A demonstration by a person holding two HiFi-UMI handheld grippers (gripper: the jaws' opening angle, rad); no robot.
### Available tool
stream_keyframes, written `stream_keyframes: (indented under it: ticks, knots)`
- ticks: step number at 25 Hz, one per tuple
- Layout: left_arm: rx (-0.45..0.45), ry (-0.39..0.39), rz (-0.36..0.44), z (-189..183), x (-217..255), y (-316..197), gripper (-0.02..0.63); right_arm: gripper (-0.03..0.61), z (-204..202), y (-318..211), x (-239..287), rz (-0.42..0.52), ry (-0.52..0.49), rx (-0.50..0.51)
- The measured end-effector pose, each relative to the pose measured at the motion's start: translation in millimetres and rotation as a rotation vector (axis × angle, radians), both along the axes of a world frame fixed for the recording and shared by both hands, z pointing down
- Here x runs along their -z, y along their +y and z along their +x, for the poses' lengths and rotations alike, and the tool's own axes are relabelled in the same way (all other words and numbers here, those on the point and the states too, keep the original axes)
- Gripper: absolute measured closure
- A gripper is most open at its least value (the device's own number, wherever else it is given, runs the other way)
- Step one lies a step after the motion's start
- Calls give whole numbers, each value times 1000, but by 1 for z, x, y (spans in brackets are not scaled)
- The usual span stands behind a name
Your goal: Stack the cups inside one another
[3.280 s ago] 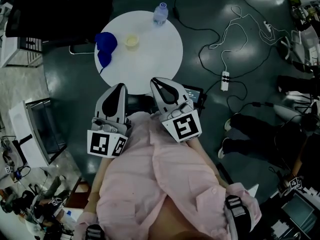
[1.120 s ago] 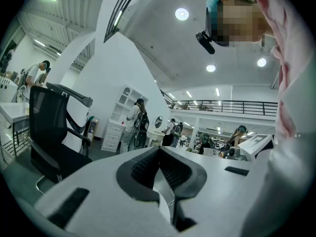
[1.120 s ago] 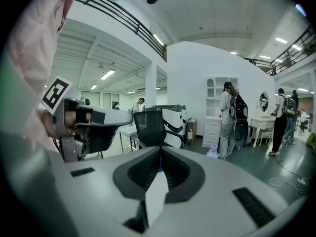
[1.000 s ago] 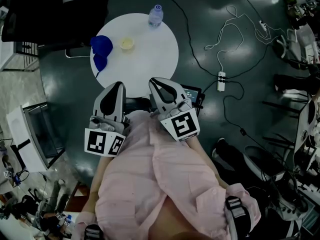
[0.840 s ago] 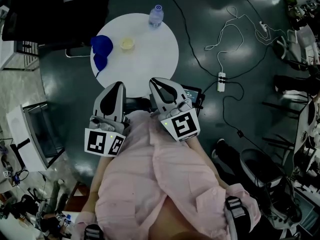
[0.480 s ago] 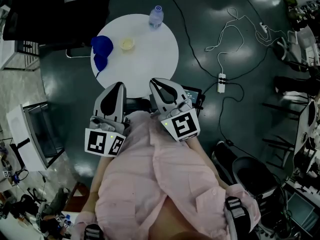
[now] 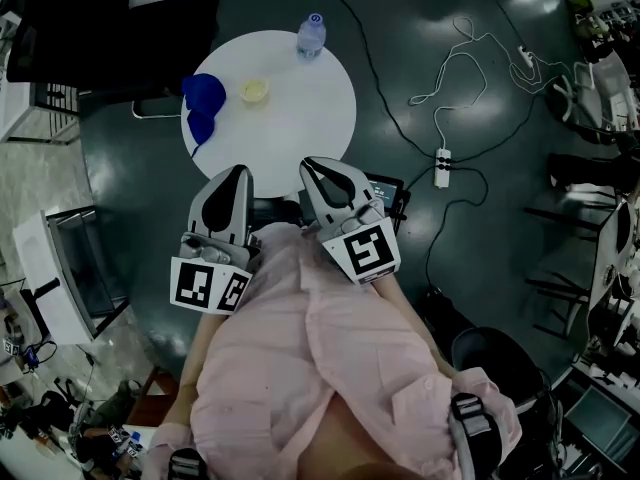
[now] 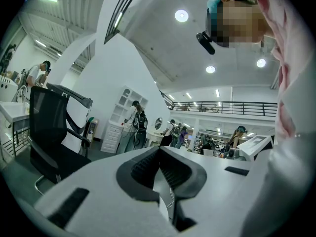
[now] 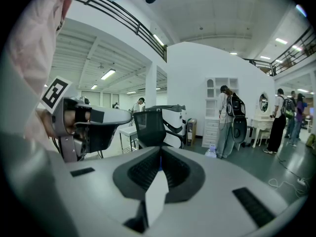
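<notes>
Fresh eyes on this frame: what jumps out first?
The round white table stands out against the dark floor. It carries blue cups at its left edge, a pale yellow cup beside them and a water bottle at its far edge. Nearer, the left gripper and right gripper sit side by side against the person's pink shirt, both shut and empty, short of the table.

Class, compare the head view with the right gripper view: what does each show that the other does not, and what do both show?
Head view only: the round white table and the pale cup on it. Right gripper view only: the right gripper with its jaws closed together and empty, and the white shelves. Both: the left gripper and the pink shirt.
</notes>
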State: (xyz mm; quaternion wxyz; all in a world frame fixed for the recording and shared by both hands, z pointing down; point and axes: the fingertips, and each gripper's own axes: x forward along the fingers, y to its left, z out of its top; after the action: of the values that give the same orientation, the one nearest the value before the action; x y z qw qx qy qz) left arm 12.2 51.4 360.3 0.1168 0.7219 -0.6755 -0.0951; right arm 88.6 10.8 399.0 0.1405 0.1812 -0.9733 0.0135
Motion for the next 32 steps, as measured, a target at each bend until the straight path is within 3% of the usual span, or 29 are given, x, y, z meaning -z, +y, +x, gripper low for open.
stream_keyframes:
  ticks: [32]
  knots:
    - [11, 3, -3, -1, 0, 7, 595, 546, 0, 6, 1, -2, 0, 2]
